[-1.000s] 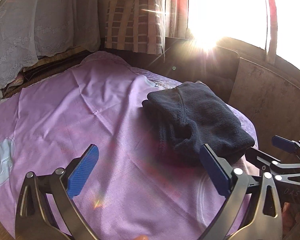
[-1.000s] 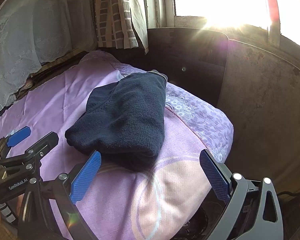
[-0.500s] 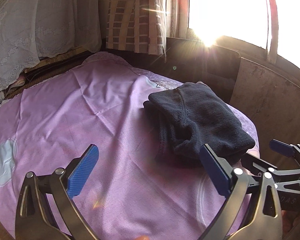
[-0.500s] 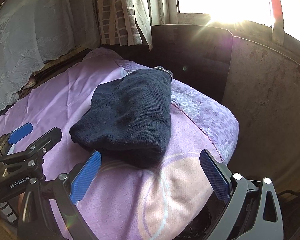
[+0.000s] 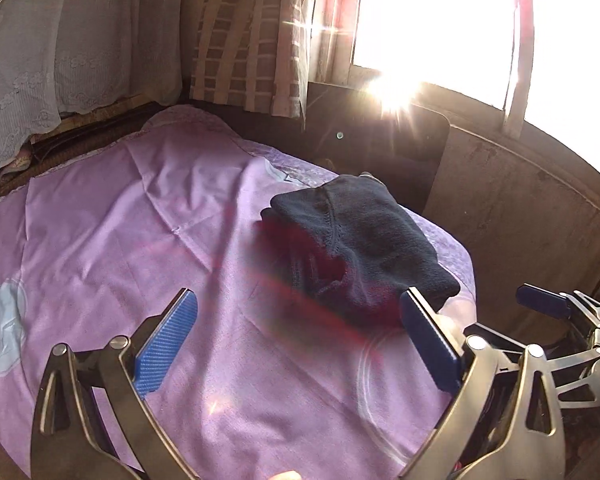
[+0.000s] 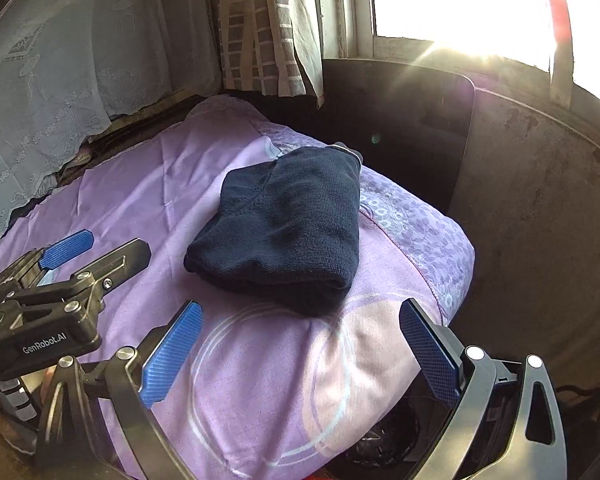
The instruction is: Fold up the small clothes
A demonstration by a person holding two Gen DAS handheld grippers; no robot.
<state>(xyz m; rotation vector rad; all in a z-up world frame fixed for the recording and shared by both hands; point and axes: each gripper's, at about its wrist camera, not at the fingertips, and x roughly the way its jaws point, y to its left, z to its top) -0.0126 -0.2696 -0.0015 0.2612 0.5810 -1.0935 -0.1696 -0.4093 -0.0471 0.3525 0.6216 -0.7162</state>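
Observation:
A dark navy knit garment [image 5: 360, 232] lies folded into a compact bundle on the purple bedsheet [image 5: 140, 220], near the bed's far right corner. My left gripper [image 5: 297, 298] hovers open just short of the bundle's near edge, with nothing between its blue pads. In the right wrist view the same garment [image 6: 292, 220] rests ahead of my right gripper [image 6: 300, 308], which is open and empty above the sheet [image 6: 148, 200]. Each gripper shows in the other's view: the right gripper [image 5: 540, 306] at the edge, the left gripper [image 6: 68, 246] low on the left.
A dark board [image 6: 400, 120] and a worn wall [image 6: 540, 220] close in the bed's far right side. A checked curtain [image 5: 252, 40] hangs by a glaring window [image 5: 440, 20]. White lace cloth [image 5: 60, 40] drapes at the back left. The bed's corner edge [image 6: 456, 280] drops off right.
Both grippers have drawn back a little from the folded garment, which now sits slightly farther off in each view. The garment itself has not moved; both stay open.

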